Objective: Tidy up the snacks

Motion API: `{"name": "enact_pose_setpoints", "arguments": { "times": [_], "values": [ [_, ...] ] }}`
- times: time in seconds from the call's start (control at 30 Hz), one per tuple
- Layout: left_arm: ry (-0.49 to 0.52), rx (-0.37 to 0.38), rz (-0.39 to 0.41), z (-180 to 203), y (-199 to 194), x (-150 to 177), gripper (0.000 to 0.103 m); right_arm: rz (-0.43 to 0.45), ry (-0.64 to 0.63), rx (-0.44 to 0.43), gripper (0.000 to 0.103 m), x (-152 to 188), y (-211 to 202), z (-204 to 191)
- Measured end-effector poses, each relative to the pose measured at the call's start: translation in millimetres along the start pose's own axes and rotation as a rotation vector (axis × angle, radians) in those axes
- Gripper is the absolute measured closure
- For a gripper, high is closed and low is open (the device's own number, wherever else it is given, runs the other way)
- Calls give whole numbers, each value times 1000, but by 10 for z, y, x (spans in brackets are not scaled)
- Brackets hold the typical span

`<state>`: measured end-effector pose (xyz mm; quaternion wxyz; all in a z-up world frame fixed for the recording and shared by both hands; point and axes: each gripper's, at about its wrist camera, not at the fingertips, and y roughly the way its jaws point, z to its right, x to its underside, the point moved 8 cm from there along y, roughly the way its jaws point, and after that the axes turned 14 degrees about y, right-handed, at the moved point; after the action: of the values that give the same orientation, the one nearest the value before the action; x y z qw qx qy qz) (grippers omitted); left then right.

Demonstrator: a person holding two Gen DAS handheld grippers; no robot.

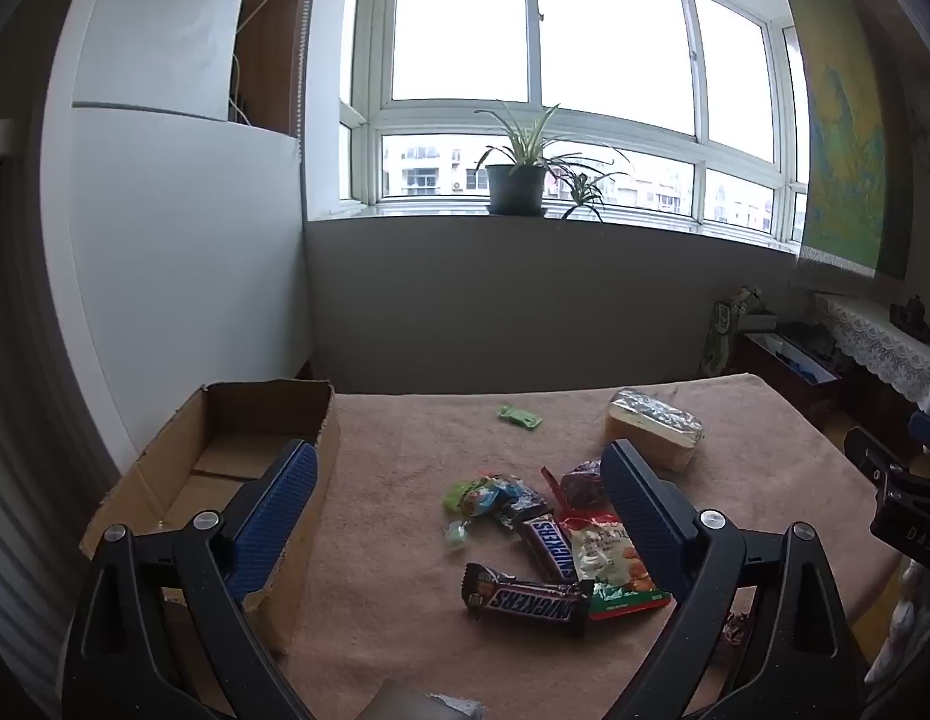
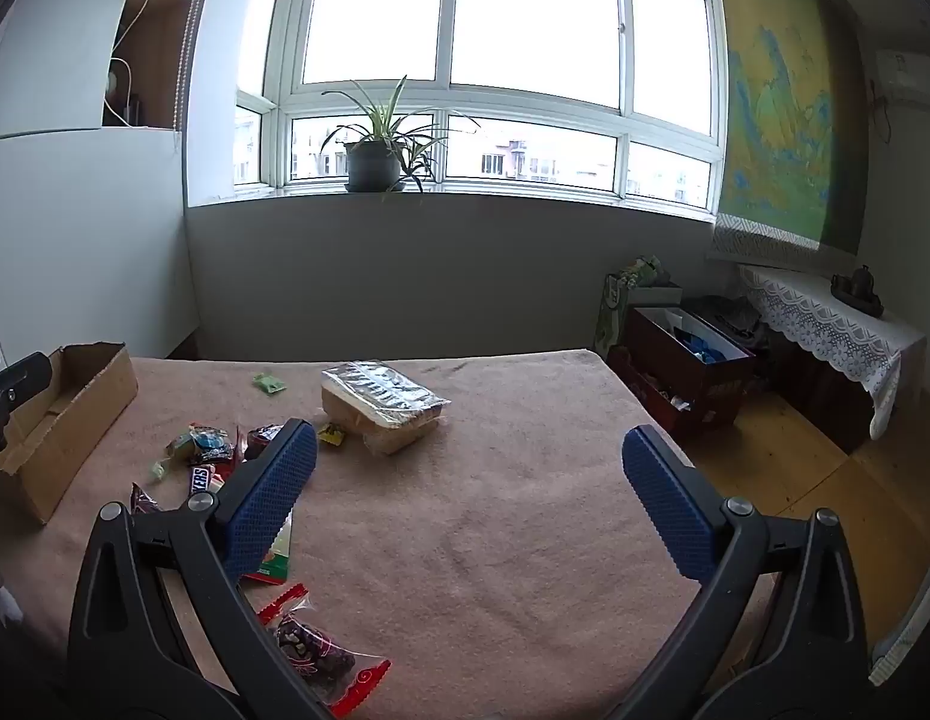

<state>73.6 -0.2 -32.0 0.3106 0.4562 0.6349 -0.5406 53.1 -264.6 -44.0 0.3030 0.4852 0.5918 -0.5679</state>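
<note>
Snacks lie scattered on a pink cloth-covered table (image 1: 405,456). Two Snickers bars (image 1: 528,597) (image 1: 549,546), a white-and-red snack bag (image 1: 612,564), a dark wrapped sweet (image 1: 582,483) and small green and blue candies (image 1: 486,495) sit between the spread fingers of my left gripper (image 1: 459,468), which is open and holds nothing. An open cardboard box (image 1: 225,450) stands at the left. A foil-topped cracker pack (image 2: 384,399) lies mid-table. My right gripper (image 2: 471,450) is open over bare cloth. A red-edged wrapped sweet (image 2: 315,651) lies near its left finger.
A small green packet (image 1: 519,417) lies alone toward the table's far side. A potted plant (image 1: 516,180) stands on the windowsill. To the right, on the floor, sit dark boxes (image 2: 687,366) and a lace-covered shelf (image 2: 825,312). The table's right edge drops to wooden floor.
</note>
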Motion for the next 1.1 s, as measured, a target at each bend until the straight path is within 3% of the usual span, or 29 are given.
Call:
{"name": "enact_pose_setpoints", "arguments": {
  "times": [1.1],
  "values": [
    [-3,1,26,12,-69,1,7,-5,-19,-12,0,0,-39,-67]
  ]
}}
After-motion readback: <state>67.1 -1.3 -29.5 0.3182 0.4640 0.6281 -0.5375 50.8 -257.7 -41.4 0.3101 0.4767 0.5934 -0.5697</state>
